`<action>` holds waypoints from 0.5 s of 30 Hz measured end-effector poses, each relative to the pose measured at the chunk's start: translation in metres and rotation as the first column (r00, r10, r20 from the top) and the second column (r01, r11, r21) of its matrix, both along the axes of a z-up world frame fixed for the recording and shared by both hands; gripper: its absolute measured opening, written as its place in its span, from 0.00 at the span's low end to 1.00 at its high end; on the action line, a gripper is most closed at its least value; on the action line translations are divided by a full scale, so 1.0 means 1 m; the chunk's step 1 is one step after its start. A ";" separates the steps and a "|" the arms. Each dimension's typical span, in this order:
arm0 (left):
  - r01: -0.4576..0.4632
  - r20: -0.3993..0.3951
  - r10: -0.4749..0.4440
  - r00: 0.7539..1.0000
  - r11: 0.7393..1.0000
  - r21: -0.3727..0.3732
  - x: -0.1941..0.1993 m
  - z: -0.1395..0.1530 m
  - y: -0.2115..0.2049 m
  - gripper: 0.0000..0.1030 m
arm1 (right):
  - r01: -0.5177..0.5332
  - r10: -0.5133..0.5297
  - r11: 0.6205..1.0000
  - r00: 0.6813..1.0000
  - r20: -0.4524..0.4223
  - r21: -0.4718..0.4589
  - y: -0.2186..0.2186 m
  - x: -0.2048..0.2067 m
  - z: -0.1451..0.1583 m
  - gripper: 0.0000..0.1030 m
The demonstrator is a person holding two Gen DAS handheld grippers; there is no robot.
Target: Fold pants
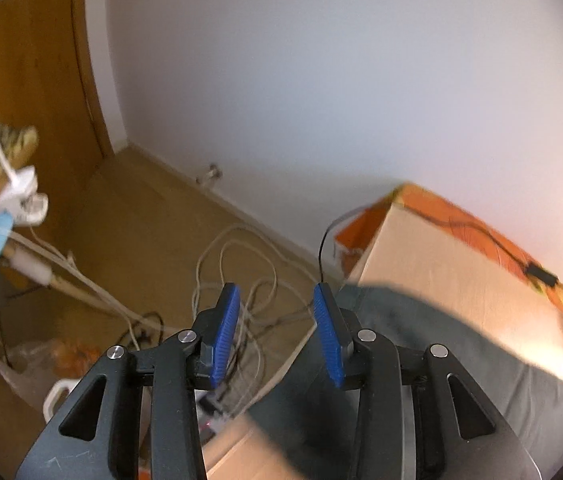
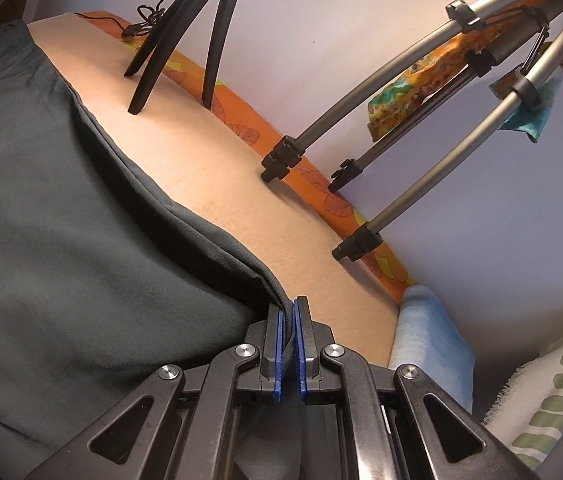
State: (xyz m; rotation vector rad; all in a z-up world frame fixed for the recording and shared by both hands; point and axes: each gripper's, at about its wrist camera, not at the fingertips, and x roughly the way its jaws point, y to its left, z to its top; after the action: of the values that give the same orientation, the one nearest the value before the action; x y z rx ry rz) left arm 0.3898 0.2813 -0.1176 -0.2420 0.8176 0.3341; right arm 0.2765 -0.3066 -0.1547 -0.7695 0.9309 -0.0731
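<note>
The right gripper pinches a corner of the dark pants between its nearly closed fingers, probably to lift it over; the left gripper hangs wide open, empty, with the pants just right of its fingers on the table.

Pants run off the left edge; the pinched hem hides between the right gripper's pads.

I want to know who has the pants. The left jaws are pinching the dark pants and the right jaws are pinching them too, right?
Not quite. The left gripper is open with nothing between its jaws, hanging over the table edge and the cables on the floor, as the left wrist view shows. The right gripper is pinching the dark pants, as you said.
</note>
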 end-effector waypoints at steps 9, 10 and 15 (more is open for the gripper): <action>0.021 -0.044 -0.026 0.999 0.994 -0.108 -0.013 -0.041 0.001 0.40 | -0.022 0.017 0.995 0.999 0.049 0.093 0.017 -0.041 0.048 0.46; 0.021 -0.041 -0.026 0.999 0.993 -0.120 -0.010 -0.044 0.000 0.40 | -0.029 0.024 0.993 0.999 0.046 0.111 0.022 -0.047 0.053 0.51; 0.006 -0.037 -0.011 0.999 0.989 -0.145 0.000 -0.056 0.007 0.40 | -0.163 0.164 0.967 0.986 0.011 0.194 0.076 -0.091 0.074 0.61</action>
State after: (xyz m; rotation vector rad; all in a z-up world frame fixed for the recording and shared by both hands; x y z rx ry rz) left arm 0.3899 0.2878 -0.1737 -0.3686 0.8816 0.2721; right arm 0.1854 -0.2303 -0.0804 -0.6614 0.8620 0.1626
